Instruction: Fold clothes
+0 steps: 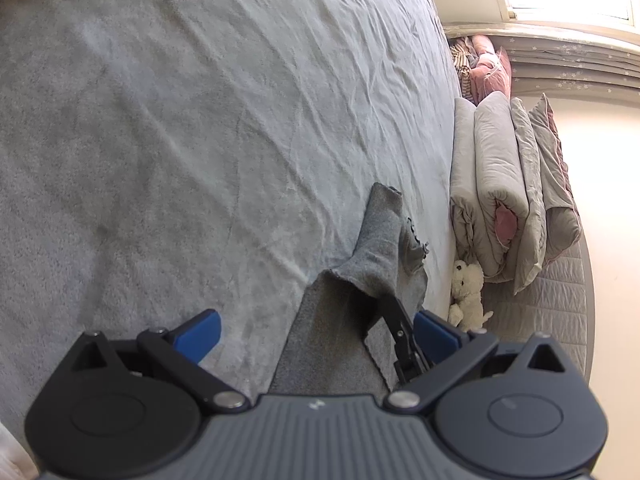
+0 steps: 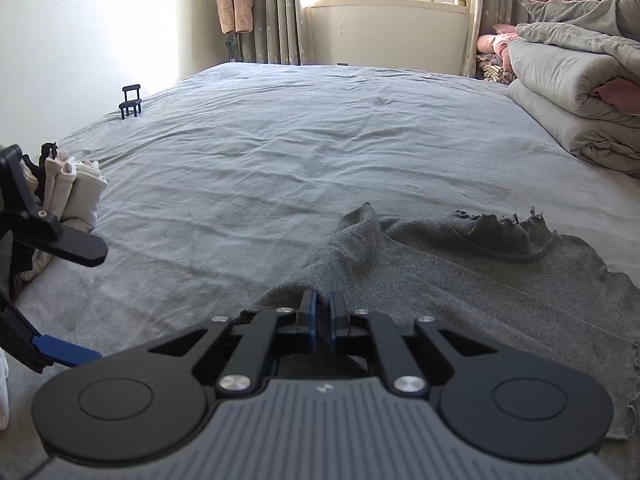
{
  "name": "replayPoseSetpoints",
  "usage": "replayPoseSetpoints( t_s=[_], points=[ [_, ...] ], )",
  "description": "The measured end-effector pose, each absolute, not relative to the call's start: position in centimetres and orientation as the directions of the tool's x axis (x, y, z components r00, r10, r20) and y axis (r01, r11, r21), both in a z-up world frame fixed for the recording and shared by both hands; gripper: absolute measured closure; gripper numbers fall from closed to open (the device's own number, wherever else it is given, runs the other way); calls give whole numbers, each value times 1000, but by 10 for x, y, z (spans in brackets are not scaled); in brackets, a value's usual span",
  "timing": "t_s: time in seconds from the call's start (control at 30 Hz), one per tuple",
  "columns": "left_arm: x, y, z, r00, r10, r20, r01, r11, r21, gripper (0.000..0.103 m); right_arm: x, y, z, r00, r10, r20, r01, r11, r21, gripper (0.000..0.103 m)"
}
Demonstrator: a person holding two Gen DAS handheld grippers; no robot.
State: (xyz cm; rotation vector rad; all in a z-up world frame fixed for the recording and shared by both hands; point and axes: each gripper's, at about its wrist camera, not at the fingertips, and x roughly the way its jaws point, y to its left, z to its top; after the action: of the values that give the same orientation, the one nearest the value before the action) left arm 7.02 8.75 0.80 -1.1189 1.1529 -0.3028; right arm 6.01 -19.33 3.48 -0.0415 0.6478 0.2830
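Observation:
A grey knit sweater (image 2: 500,292) with a frilled collar lies spread on the grey bed sheet (image 2: 280,152), low and to the right in the right wrist view. My right gripper (image 2: 322,316) is shut on the sweater's near left edge, and the fabric rises in a fold just beyond the blue pads. In the left wrist view the sweater (image 1: 332,320) runs up between the wide-open fingers of my left gripper (image 1: 318,330), and its pads do not press on it. The right gripper (image 1: 404,340) shows there as a black finger under a draped flap. The open left gripper (image 2: 76,300) stands at the left edge.
Folded cream clothes (image 2: 76,192) are stacked at the left of the bed. A small black chair-shaped object (image 2: 131,102) stands at the far left edge. Rolled grey duvets (image 2: 572,92) fill the right side, with a white plush toy (image 1: 466,296) beside them. A window is at the back.

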Motion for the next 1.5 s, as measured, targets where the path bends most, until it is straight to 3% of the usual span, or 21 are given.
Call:
replayPoseSetpoints(
  t_s=[0.13,0.27,0.4,0.87,0.97,1.0,1.17,1.2,1.27,1.3,1.37,1.5],
  points=[
    [70,87,8,434,-697,-570,-323,470,-821,0,70,-196,12,696,215,-685,-249,967,51,96],
    [70,87,8,434,-695,-573,-327,471,-819,0,67,-196,12,692,220,-687,-259,965,48,96],
    [70,86,7,430,-697,-574,-327,472,-819,0,71,-194,17,671,198,-714,-272,962,11,89],
    [70,93,9,442,-692,-571,-337,462,-821,0,130,-171,75,755,187,-628,-308,947,-89,87],
    [69,92,9,441,-694,-570,-335,462,-821,0,145,-155,65,713,215,-667,-371,923,-99,76],
    [69,92,9,441,-694,-570,-335,462,-821,0,150,-149,59,701,215,-680,-389,915,-112,66],
    [70,94,8,441,-689,-575,-343,463,-817,0,174,-119,25,660,117,-742,-446,856,-262,64],
    [70,94,7,440,-689,-576,-347,461,-816,0,178,-119,19,651,87,-754,-438,855,-280,64],
    [70,95,6,438,-690,-576,-351,458,-816,0,186,-124,8,632,43,-774,-401,873,-279,77],
    [69,96,6,439,-691,-575,-352,457,-817,0,187,-131,8,627,54,-777,-378,893,-243,97],
    [69,96,6,439,-692,-573,-350,456,-819,0,185,-141,13,635,102,-766,-350,922,-168,100],
    [69,95,9,440,-695,-569,-341,457,-822,0,177,-171,36,682,318,-659,-293,944,153,100]
  ],
)
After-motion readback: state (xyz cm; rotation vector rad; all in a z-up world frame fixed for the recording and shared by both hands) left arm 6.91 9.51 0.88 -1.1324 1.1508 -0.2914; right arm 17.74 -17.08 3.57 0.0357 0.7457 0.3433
